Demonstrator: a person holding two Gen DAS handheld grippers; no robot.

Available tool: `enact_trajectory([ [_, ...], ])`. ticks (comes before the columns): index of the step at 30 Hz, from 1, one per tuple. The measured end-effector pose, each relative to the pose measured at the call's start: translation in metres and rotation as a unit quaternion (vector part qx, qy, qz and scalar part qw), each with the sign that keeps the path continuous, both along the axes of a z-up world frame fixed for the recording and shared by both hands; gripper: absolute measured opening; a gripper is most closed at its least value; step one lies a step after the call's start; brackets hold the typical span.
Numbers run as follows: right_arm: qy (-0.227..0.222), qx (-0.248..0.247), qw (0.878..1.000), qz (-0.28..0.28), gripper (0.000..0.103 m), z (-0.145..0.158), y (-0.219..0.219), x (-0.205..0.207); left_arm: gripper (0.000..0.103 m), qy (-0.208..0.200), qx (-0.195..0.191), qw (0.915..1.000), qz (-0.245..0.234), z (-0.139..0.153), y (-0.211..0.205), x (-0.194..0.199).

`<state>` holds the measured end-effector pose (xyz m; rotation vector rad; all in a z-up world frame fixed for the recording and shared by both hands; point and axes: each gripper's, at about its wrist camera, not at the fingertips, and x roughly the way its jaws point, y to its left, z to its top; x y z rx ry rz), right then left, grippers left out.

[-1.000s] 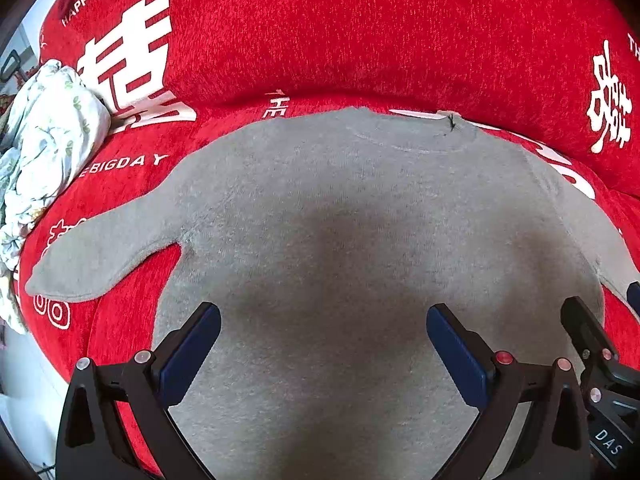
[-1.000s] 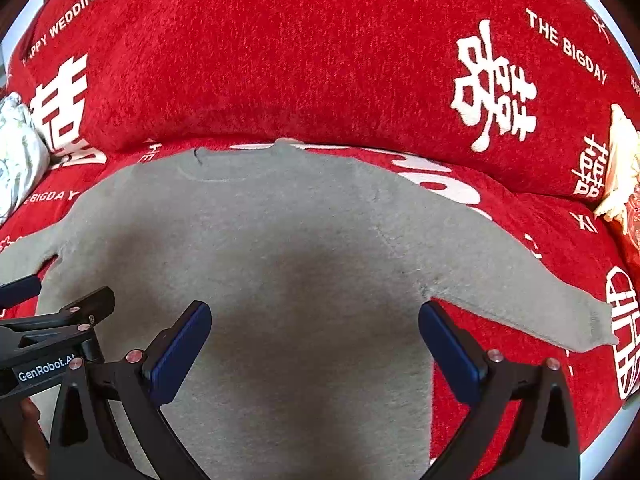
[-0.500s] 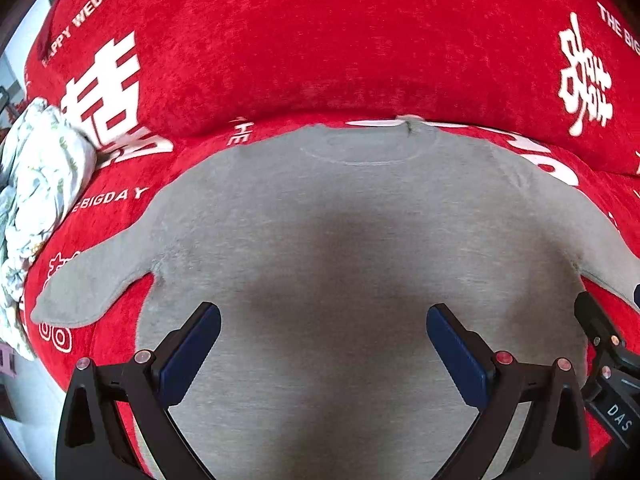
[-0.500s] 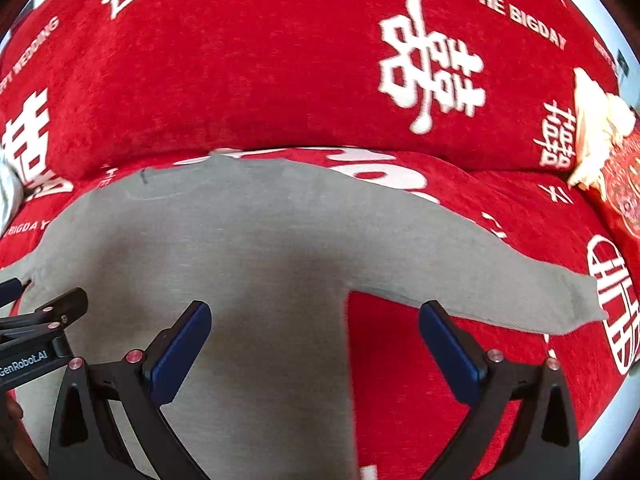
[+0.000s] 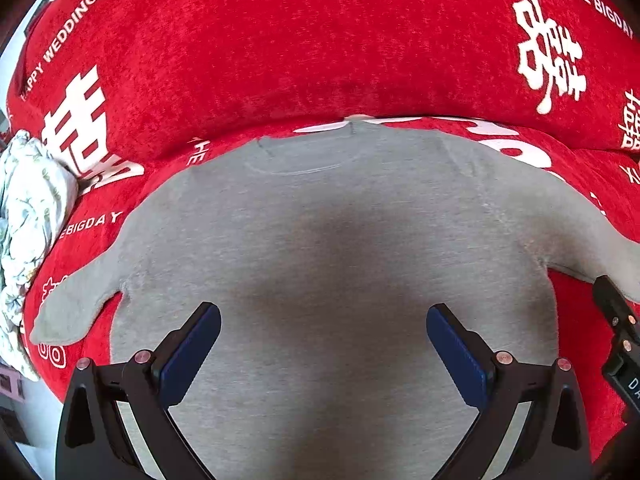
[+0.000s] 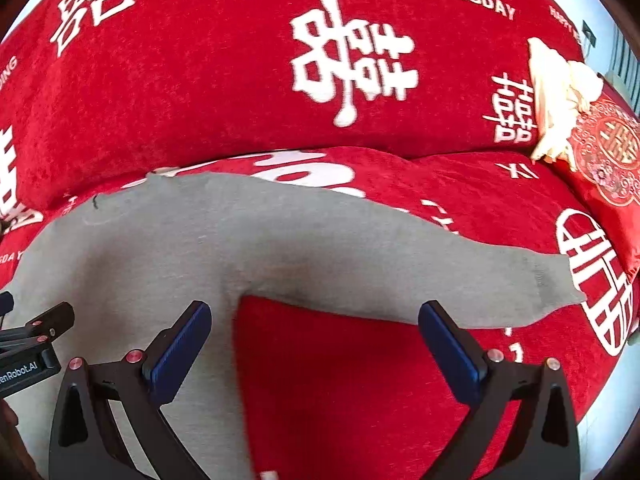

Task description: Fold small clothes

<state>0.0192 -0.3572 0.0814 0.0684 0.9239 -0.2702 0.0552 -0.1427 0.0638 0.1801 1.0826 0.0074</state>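
A small grey long-sleeved sweater (image 5: 328,248) lies flat, front down the seat of a red sofa, collar toward the backrest and both sleeves spread out. My left gripper (image 5: 323,332) hovers open over the sweater's body with nothing between its fingers. My right gripper (image 6: 315,328) is open above the sweater's right armpit, its left finger (image 6: 180,348) over the body and its right finger (image 6: 452,352) below the right sleeve (image 6: 420,276). The right sleeve's cuff (image 6: 556,284) reaches toward the sofa's right end. The sweater's hem is hidden under the grippers.
The red sofa cover (image 5: 320,48) carries white characters and lettering. A crumpled white floral cloth (image 5: 28,216) lies at the seat's left end. A red embroidered cushion (image 6: 608,152) and a cream cloth (image 6: 556,96) sit at the right end. The other gripper (image 6: 28,356) shows at the left edge.
My right gripper has swung to the right, from over the sweater's body to over its right armpit and sleeve. My left gripper's view has shifted right and centred on the body. Both stayed open.
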Motion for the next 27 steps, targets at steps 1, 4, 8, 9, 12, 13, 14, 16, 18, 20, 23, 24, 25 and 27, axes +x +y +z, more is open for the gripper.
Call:
enact_trajectory([
  [1, -0.001, 0.000, 1.000, -0.003, 0.103, 0.000, -0.004, -0.001, 0.103, -0.001, 0.002, 1.0000, -0.003, 0.000, -0.004, 0.000],
  [4, -0.002, -0.009, 1.000, -0.012, 0.103, -0.001, -0.017, -0.003, 0.103, -0.002, 0.004, 0.9999, -0.009, 0.001, -0.016, 0.001],
  [8, -0.004, -0.018, 1.000, -0.025, 0.103, -0.002, -0.033, -0.008, 0.103, -0.003, 0.002, 0.9998, -0.017, 0.002, -0.031, 0.001],
  [9, -0.004, -0.017, 0.999, -0.028, 0.103, -0.003, -0.037, -0.009, 0.103, -0.004, 0.004, 0.9998, -0.020, 0.002, -0.035, 0.001],
  [12, -0.004, -0.026, 0.999, -0.036, 0.103, -0.004, -0.049, -0.014, 0.103, -0.004, 0.006, 0.9996, -0.028, 0.001, -0.048, 0.001],
  [13, -0.004, -0.027, 0.999, -0.038, 0.103, -0.005, -0.052, -0.015, 0.103, -0.004, 0.006, 0.9995, -0.030, 0.001, -0.051, 0.001],
  [14, -0.003, -0.028, 0.999, -0.041, 0.103, -0.006, -0.056, -0.016, 0.103, -0.004, 0.006, 0.9994, -0.033, 0.000, -0.056, 0.001],
  [16, -0.003, -0.026, 0.998, -0.048, 0.103, -0.007, -0.065, -0.020, 0.103, -0.003, 0.008, 0.9993, -0.037, -0.001, -0.063, 0.001],
  [18, -0.002, -0.025, 0.998, -0.056, 0.103, -0.008, -0.074, -0.022, 0.103, -0.002, 0.011, 0.9991, -0.041, -0.002, -0.071, 0.001],
  [20, -0.002, -0.026, 0.998, -0.061, 0.103, -0.009, -0.082, -0.025, 0.103, -0.002, 0.014, 0.9988, -0.046, -0.002, -0.078, 0.001],
  [23, -0.002, -0.035, 0.997, -0.067, 0.103, -0.010, -0.091, -0.028, 0.103, -0.002, 0.015, 0.9986, -0.051, -0.003, -0.088, 0.001],
  [24, -0.002, -0.038, 0.997, -0.070, 0.103, -0.010, -0.095, -0.029, 0.103, -0.002, 0.014, 0.9986, -0.052, -0.003, -0.091, 0.002],
  [25, -0.002, -0.038, 0.997, -0.072, 0.103, -0.010, -0.099, -0.029, 0.103, -0.002, 0.014, 0.9985, -0.052, -0.003, -0.094, 0.002],
  [27, -0.002, -0.037, 0.996, -0.077, 0.103, -0.011, -0.107, -0.032, 0.103, -0.001, 0.015, 0.9983, -0.056, -0.005, -0.102, 0.002],
])
